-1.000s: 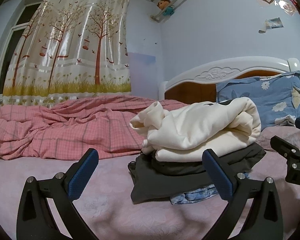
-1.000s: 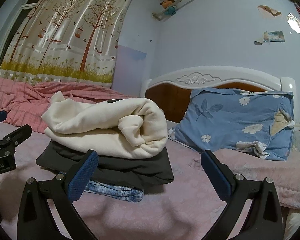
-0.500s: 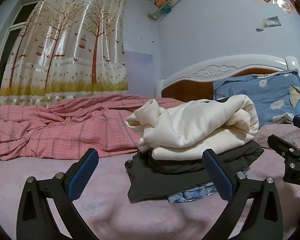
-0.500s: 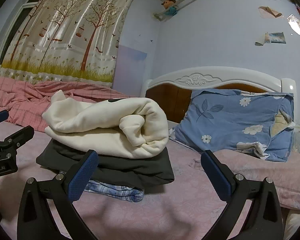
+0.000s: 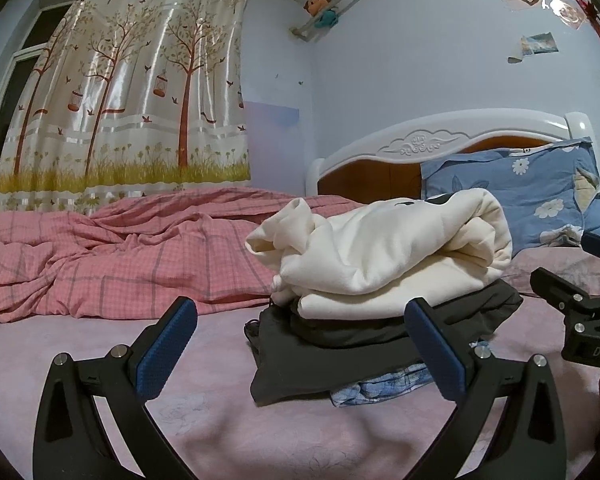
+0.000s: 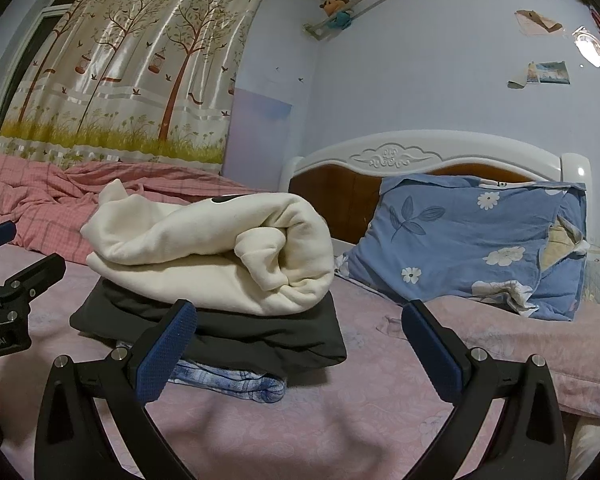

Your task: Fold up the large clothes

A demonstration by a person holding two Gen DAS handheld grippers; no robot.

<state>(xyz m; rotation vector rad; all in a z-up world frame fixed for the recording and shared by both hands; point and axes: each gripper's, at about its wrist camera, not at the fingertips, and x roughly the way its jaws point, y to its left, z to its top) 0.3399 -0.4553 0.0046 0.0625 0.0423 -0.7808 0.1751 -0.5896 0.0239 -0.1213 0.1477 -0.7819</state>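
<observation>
Left wrist view is showing the left tongs (image 5: 300, 344) spread wide and holding nothing, hovering low over the pink bed sheet (image 5: 204, 392). Compared with a second ago, the clothes stack is sitting slightly further off and a bit more of the sheet is showing in front, so the tongs are backing away a little. Right wrist view is showing the right tongs (image 6: 298, 346) also wide and empty, hardly shifted over the same second.

The task's thing, a cream sweatshirt (image 5: 392, 244), is lying folded and half rolled on top of a dark grey garment (image 5: 356, 348), which is sitting on blue denim (image 5: 384, 386). The whole stack is resting mid-bed, nearer the headboard (image 5: 432, 148) end, just in front of the blue floral pillow (image 6: 476, 236). The pink checked duvet (image 5: 100, 252) is bunched along the far edge of the bed under the tree curtain (image 5: 132, 88).

Judging by this, nothing is gripping cloth and both tongs are pulling clear, so the fold on the sweatshirt is probably done and the stack is being left. The roll on top is looking loose and bulgy at its headboard-side end, so it could be slumping off the stack if nudged. No unfolded large garment is showing in either view, so the next piece cannot be told.
</observation>
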